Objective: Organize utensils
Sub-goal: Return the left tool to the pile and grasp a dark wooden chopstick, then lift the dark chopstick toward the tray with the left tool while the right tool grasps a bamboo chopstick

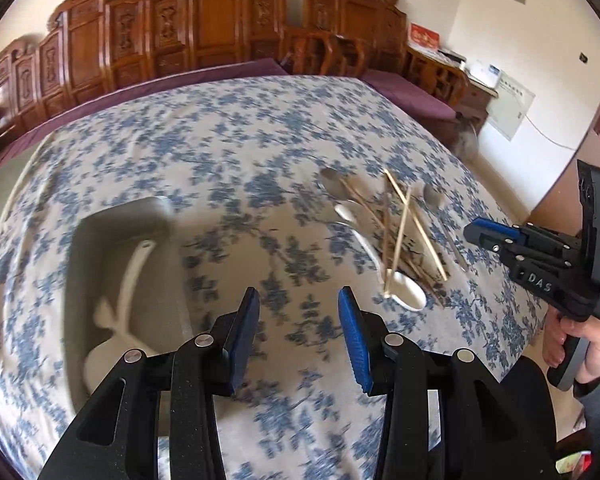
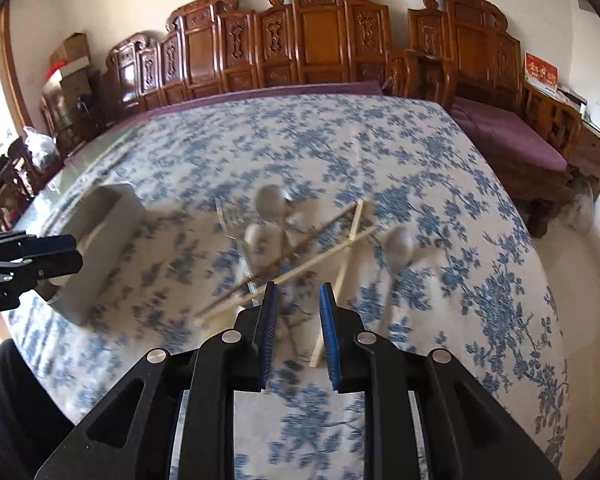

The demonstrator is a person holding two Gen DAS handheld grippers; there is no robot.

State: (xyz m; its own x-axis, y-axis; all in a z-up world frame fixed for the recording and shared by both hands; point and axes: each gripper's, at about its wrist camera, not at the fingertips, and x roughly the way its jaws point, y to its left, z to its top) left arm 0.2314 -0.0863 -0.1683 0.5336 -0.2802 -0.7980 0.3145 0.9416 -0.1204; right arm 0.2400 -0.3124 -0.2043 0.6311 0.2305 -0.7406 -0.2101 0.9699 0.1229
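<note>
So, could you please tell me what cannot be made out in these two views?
- Tray, left view: near end hidden behind the left tongs; contents blurred.
- Pile, right view: motion blur; chopsticks and spoons cannot be counted; near ends hidden by the right tongs.
- Right tongs, left view: tips seen edge-on.

A home living room is being shown: carved wooden benches (image 2: 320,40) (purple cushions (image 2: 508,132)) are lining the wall behind a floral-clothed desk (image 2: 380,140).

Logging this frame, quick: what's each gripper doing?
Left gripper: open, holding nothing.
Right gripper: open, holding nothing, over the chopsticks.
</note>
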